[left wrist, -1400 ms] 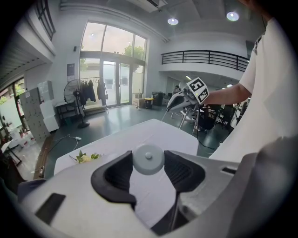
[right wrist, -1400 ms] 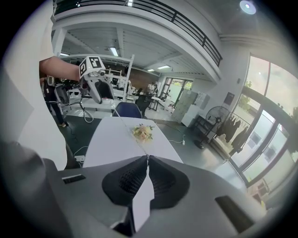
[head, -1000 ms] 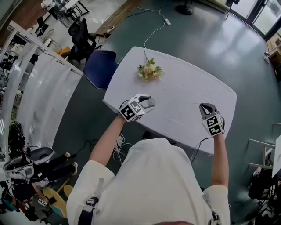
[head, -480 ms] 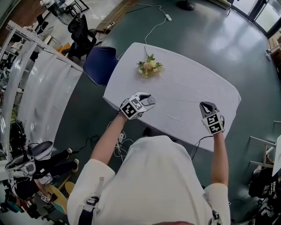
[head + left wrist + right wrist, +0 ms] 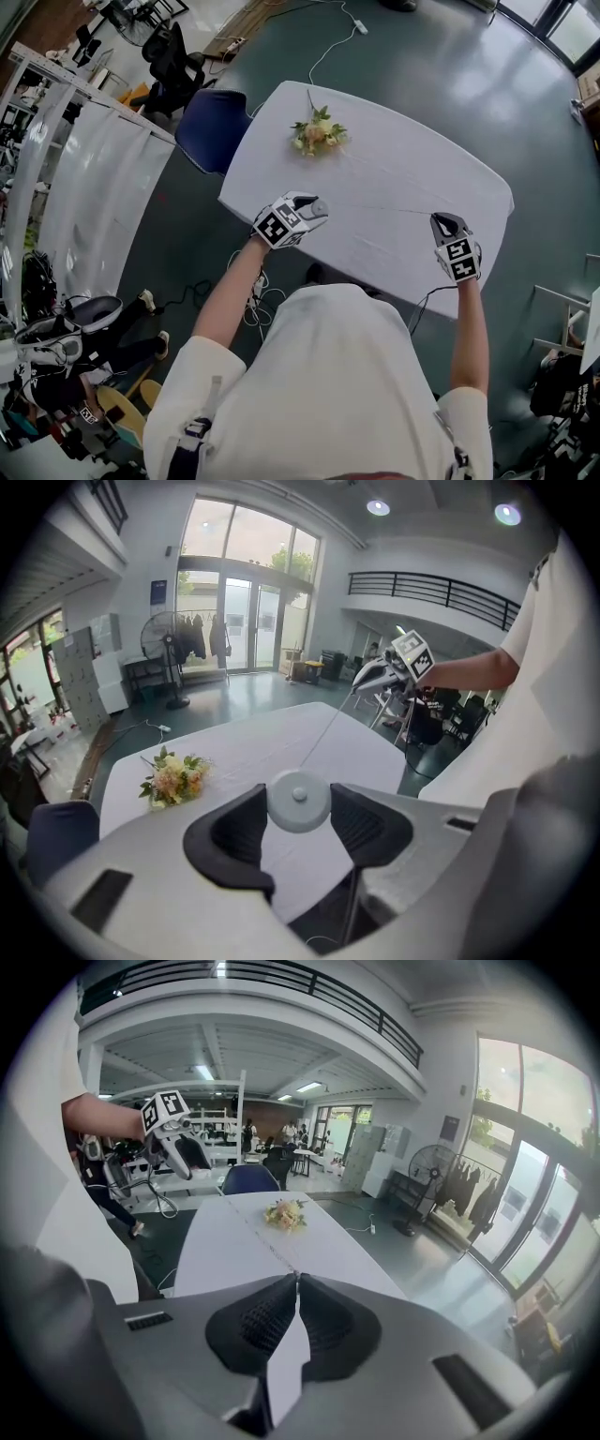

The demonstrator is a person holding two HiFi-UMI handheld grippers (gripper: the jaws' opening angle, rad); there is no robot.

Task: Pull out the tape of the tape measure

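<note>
**Left gripper view: round case clamped, tape drawn across to the right gripper**

In the left gripper view, the left gripper (image 5: 298, 810) is seen with its jaws set wide and pressed against both sides of the round white tape measure (image 5: 297, 797), which sits squarely between the pads. The case appears to be clamped this way so that it is anchored while the pull is made from the other end.

The right gripper (image 5: 298, 1284) is closed tight, and the white end of the tape (image 5: 286, 1372) is pinched between its pads. From the case, the tape is stretched as a thin, straight line to that gripper. The two grippers are held well apart, so the tape is judged to be already well drawn out.

In the head view, both grippers are held above the near side of the white counter (image 5: 412, 159), the case at the left. A small bunch of flowers (image 5: 317, 133) lies near the far edge, well clear of the tape.
</note>
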